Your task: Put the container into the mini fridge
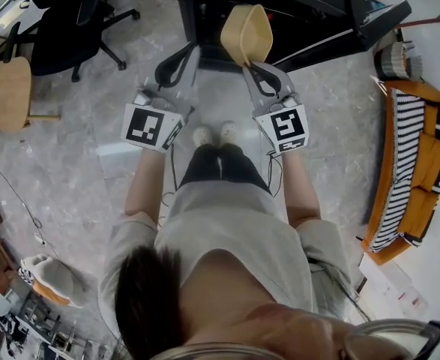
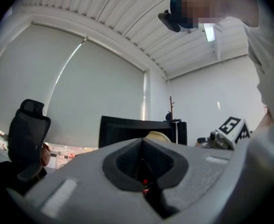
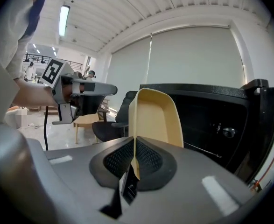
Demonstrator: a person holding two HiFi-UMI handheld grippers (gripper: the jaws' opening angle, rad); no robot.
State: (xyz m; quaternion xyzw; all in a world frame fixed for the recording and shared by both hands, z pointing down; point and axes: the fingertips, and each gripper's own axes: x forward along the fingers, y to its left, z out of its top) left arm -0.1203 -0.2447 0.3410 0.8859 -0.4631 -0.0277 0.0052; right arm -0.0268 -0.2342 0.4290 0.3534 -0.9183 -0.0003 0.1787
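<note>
You stand on a grey marbled floor (image 1: 92, 137), your pale shoes (image 1: 214, 134) side by side. Straight ahead the black mini fridge (image 1: 279, 6) sits on it, its door swung open to your right. A black office chair (image 1: 70, 21) stands at your front left, with a small wooden table (image 1: 6, 92) beside it and a thin cable (image 1: 21, 201) trailing nearby. An orange striped sofa (image 1: 411, 163) lines your right.

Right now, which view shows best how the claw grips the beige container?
The right gripper view: the right claw is shut on one wall of the beige container, seen close. The head view shows the whole container from above. The left gripper view shows only its top edge.
</note>
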